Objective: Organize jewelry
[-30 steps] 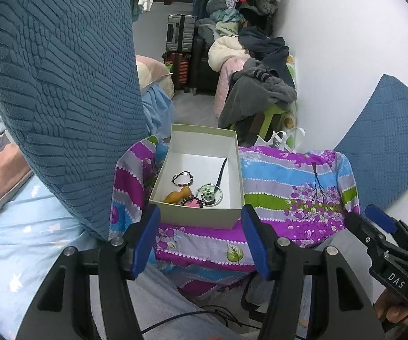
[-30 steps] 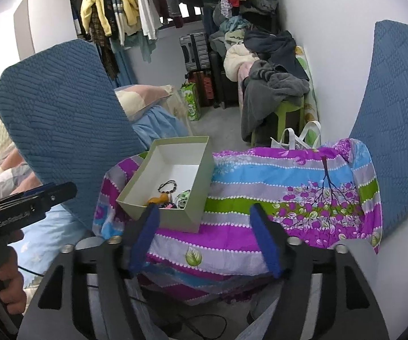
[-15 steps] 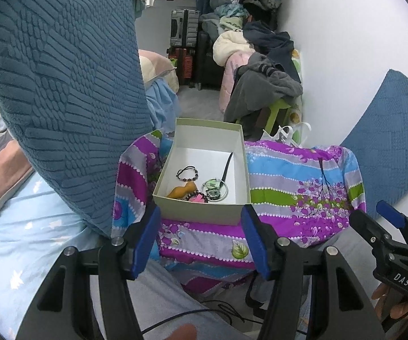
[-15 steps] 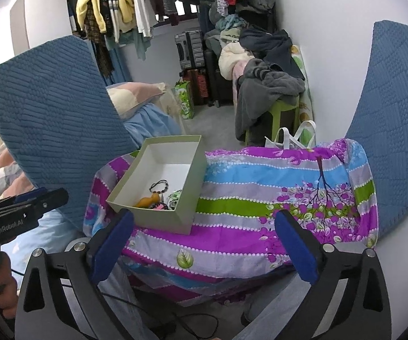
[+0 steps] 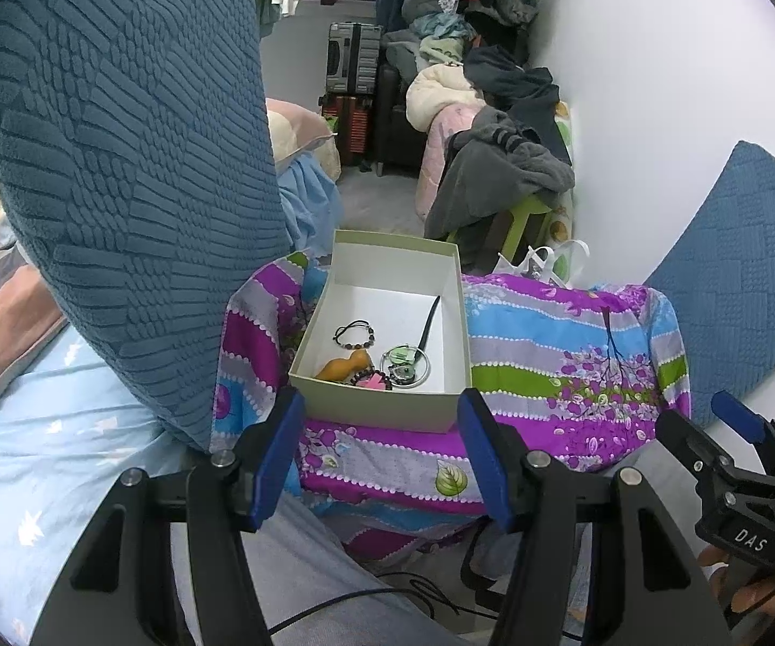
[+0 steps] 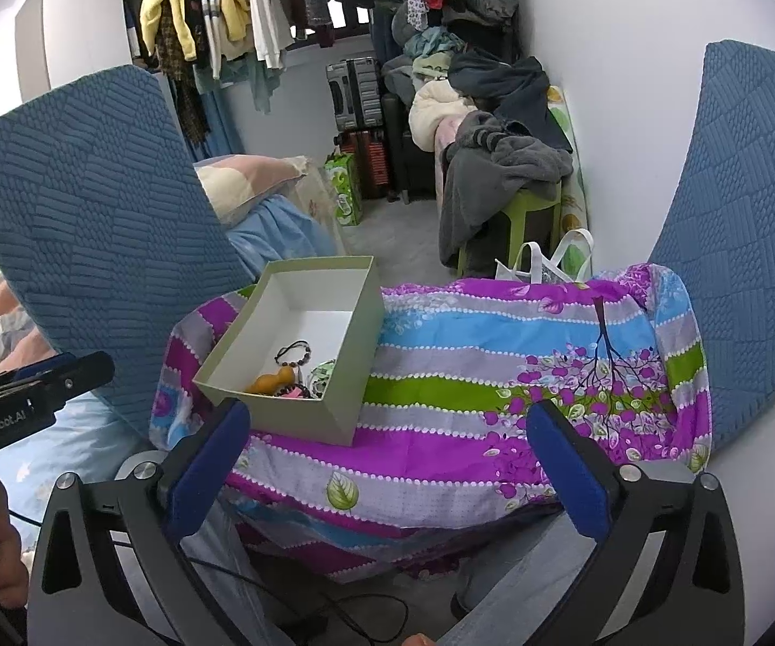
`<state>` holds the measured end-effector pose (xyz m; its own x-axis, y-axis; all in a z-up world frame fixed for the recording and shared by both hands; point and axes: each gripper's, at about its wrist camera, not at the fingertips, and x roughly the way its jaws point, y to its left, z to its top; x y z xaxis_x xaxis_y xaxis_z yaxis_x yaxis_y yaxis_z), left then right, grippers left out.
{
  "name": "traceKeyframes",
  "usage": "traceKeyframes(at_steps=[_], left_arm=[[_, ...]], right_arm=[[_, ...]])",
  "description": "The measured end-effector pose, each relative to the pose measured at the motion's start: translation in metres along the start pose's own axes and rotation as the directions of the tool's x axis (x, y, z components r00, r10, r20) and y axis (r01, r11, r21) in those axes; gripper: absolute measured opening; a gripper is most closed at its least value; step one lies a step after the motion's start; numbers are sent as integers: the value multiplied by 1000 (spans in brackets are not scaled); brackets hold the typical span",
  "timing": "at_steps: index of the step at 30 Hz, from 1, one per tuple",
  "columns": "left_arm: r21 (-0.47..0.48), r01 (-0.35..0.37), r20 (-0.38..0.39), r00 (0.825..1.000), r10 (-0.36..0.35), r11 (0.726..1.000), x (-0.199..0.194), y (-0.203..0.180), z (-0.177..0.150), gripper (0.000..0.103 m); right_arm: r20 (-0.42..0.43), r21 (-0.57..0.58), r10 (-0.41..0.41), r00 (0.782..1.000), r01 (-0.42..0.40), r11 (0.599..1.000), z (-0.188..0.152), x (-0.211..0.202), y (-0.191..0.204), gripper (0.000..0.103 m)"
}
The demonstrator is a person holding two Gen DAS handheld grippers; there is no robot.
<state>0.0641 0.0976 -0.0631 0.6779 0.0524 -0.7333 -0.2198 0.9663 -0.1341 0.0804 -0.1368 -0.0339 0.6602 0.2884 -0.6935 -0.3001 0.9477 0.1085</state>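
An open pale green box [image 5: 382, 413] [image 6: 328, 420] sits on the left part of a table covered with a striped purple floral cloth [image 5: 559, 355] [image 6: 495, 355]. Inside lie a beaded bracelet [image 5: 355, 335] [image 6: 293, 353], an orange gourd-shaped charm [image 5: 343, 367] [image 6: 269, 381], a pink piece [image 5: 377, 381], a round green pendant [image 5: 403, 363] [image 6: 323, 371] and a dark strap [image 5: 430, 317]. My left gripper [image 5: 382, 455] is open and empty, just in front of the box. My right gripper [image 6: 390, 468] is wide open and empty, in front of the cloth's near edge.
Blue quilted cushions stand at the left [image 5: 118, 188] [image 6: 80, 226] and right [image 5: 742, 280] [image 6: 753, 215]. A bed with light blue sheets [image 5: 53, 441] lies left. A green stool piled with clothes [image 6: 505, 177], suitcases [image 6: 355, 91] and hanging clothes fill the back.
My right gripper opened wide from a narrower gap. Both grippers shifted slightly; the box and its jewelry stayed put.
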Motion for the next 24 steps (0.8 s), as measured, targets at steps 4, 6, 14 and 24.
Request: traceKeyframes(at_steps=[4, 6, 14, 24], left_arm=[[1, -2, 5, 1000, 2, 1000, -1, -1, -1, 59], [2, -2, 6, 1000, 2, 1000, -2, -1, -1, 59], [-1, -4, 16, 1000, 4, 1000, -6, 0, -1, 59], [5, -1, 24, 1000, 1, 1000, -10, -2, -2, 59]], right_arm=[[1, -8, 3, 1000, -3, 1000, -1, -1, 1, 103], [0, -9, 4, 1000, -4, 1000, -1, -2, 1, 103], [1, -10, 5, 1000, -5, 1000, -1, -2, 2, 103], [7, -14, 4, 1000, -4, 1000, 1, -3, 4, 103]])
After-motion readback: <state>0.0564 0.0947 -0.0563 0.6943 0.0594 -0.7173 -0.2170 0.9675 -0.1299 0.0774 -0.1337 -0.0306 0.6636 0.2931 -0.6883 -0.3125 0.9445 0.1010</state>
